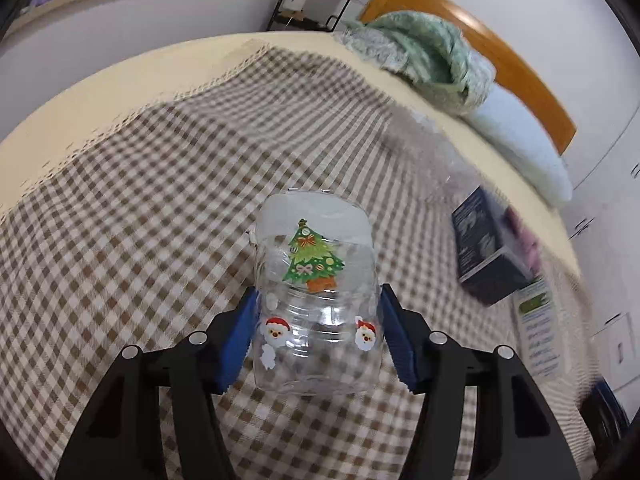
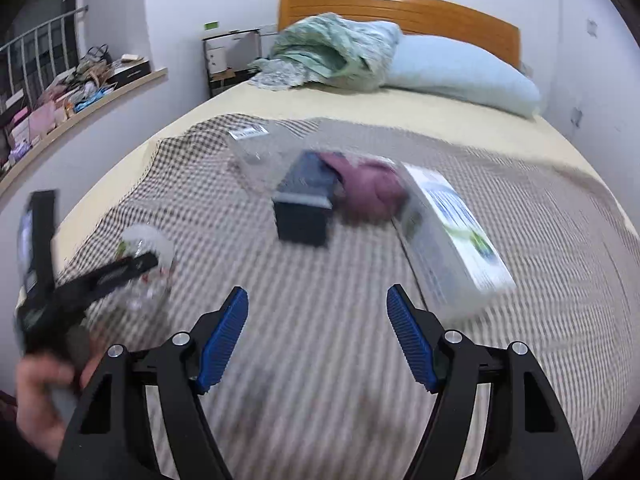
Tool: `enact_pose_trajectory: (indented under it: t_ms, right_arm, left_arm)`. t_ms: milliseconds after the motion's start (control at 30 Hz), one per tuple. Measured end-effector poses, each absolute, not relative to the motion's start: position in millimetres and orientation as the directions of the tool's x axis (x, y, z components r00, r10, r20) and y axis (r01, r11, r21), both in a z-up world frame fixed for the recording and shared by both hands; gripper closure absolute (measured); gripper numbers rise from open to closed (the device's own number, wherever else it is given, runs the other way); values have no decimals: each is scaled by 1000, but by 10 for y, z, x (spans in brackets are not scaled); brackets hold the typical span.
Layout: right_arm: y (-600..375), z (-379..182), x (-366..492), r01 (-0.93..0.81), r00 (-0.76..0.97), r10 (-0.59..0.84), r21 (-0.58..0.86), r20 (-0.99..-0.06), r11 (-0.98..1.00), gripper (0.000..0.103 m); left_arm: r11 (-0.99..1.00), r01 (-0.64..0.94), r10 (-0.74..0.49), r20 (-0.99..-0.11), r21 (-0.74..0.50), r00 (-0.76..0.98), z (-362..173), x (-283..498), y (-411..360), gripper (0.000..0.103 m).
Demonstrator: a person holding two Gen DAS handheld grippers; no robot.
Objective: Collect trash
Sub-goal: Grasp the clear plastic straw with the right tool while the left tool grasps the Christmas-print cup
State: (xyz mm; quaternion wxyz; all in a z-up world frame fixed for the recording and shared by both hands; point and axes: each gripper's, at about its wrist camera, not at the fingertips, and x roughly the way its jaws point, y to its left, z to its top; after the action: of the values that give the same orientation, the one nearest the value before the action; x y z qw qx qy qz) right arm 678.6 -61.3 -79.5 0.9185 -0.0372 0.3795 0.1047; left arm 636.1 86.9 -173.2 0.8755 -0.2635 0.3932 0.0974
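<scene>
My left gripper (image 1: 318, 308) is shut on a clear plastic jar (image 1: 316, 280) with Christmas tree and Santa stickers, held above the checked blanket (image 1: 160, 220). The jar and left gripper also show blurred in the right wrist view (image 2: 144, 276). My right gripper (image 2: 316, 312) is open and empty above the blanket (image 2: 320, 360). Ahead of it lie a dark blue box (image 2: 306, 204), a crumpled purple wrapper (image 2: 368, 192), a white carton (image 2: 452, 240) and a clear plastic container (image 2: 256, 152). The dark box (image 1: 486, 248) and white carton (image 1: 538, 332) also show at the right of the left wrist view.
A green blanket (image 2: 332, 52) and a pale pillow (image 2: 460, 76) lie by the wooden headboard (image 2: 400, 12). A cluttered window ledge (image 2: 80, 96) runs along the left wall. A black nightstand (image 2: 228, 60) stands beside the bed.
</scene>
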Motion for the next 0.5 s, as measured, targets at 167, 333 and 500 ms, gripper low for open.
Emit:
enact_pose_trajectory:
  t_ms: [167, 333, 500]
  right_arm:
    - [-344, -881, 7382, -207, 670, 161, 25, -724, 978, 34]
    - [-214, -869, 7996, -217, 673, 165, 21, -721, 976, 34]
    - [-281, -827, 8806, -299, 615, 102, -111, -782, 948, 40]
  left_arm:
    - [846, -367, -21, -713, -386, 701, -1650, 6433, 1002, 46]
    - [828, -400, -14, -727, -394, 686, -1746, 6582, 1202, 46]
    - [810, -383, -47, -700, -444, 712, -1713, 6787, 1343, 46]
